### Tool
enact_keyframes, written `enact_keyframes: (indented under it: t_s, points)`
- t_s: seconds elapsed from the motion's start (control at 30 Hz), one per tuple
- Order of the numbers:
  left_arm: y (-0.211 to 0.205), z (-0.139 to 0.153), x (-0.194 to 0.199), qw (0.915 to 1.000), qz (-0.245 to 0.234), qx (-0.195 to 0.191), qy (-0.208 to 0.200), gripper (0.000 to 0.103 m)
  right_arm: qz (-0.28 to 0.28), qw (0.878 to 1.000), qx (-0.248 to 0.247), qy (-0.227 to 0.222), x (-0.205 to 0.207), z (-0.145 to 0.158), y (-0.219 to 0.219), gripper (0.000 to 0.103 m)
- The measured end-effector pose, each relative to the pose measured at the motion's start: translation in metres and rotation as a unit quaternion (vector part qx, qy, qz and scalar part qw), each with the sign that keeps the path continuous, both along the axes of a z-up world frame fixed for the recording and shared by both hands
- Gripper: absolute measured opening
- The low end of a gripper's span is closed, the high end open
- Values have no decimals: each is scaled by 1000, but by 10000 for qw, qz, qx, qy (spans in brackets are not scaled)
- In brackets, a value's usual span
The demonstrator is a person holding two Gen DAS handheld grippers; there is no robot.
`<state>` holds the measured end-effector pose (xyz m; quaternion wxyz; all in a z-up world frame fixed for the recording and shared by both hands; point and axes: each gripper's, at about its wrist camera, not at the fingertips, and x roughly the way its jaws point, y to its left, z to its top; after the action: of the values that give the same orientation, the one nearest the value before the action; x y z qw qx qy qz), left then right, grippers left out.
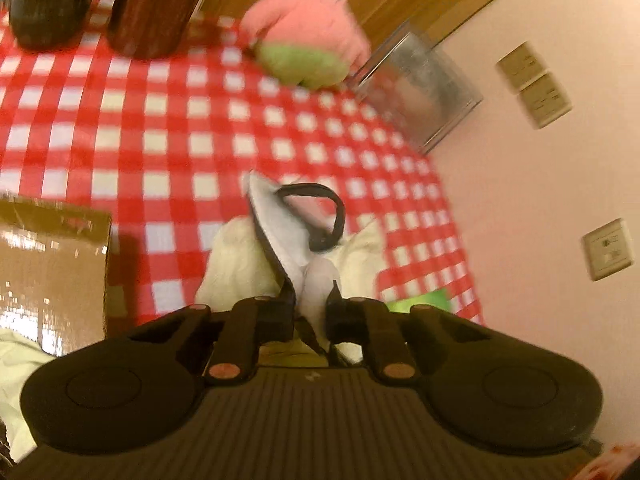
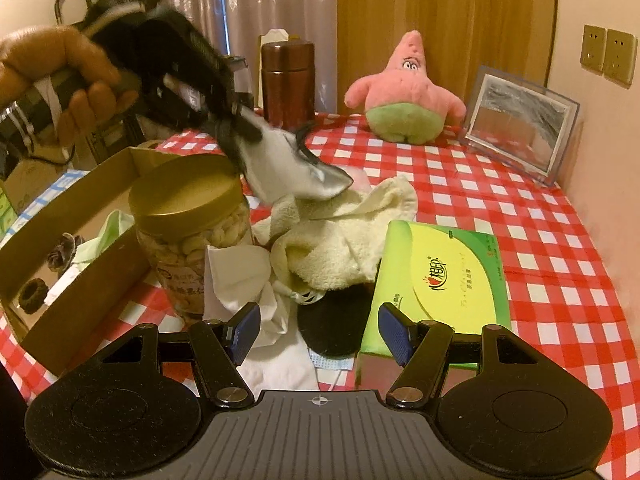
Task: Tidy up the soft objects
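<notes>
My left gripper (image 1: 311,300) is shut on a grey eye mask (image 1: 280,228) with a black strap and holds it in the air above a cream towel (image 1: 236,260). In the right wrist view the same gripper (image 2: 236,136) holds the mask (image 2: 288,168) over the towel (image 2: 344,236). My right gripper (image 2: 320,334) is open and empty, low over a white cloth (image 2: 236,276), a black soft piece (image 2: 332,324) and a blue face mask (image 2: 332,362). A pink starfish plush (image 2: 404,92) sits at the back, also in the left wrist view (image 1: 316,20).
A cardboard box (image 2: 80,240) at the left holds hair ties and a pale green cloth. A nut jar (image 2: 192,224) stands beside it. A green tissue pack (image 2: 440,280) lies at the right. A brown canister (image 2: 288,80) and a clear photo frame (image 2: 520,120) stand at the back.
</notes>
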<state>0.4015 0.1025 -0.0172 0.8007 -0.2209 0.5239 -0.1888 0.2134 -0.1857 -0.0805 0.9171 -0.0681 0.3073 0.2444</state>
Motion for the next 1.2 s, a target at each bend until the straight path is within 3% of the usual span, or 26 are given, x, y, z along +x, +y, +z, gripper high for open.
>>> enact_keyframes:
  t_s: [0.27,0.47,0.53,0.67,0.83,0.87,1.03,1.2]
  points:
    - [2,92,-39,9915,11,-175,-1287,12,646,9973,-302,-153,-17,-8,16,65]
    - [13,144,-98,9735,170,540,-2214,12,1119,9903,-743,-355,-18,-26,39,65]
    - [19,148,-115,9702,271,643,-2322,12,1216,9875,-922,-397,-11,-32,47,65]
    - [40,145,-151,9679,655,490,-2375,12,1265,9856,-1054,-379,8,-45,60,64]
    - [58,132,-189,9639,1172,431,-2353,12,1367,9819,-1227,-462,18,-55,75,27]
    - [60,129,-196,9631,1278,388,-2335,12,1311,9833,-1178,-459,18,-55,75,7]
    - [62,120,-220,9594,1521,575,-2306,12,791,9953,-560,89,9,-43,54,5]
    - [60,108,-241,9603,1625,604,-2184,12,222,9960,-65,865,-13,-48,17,5]
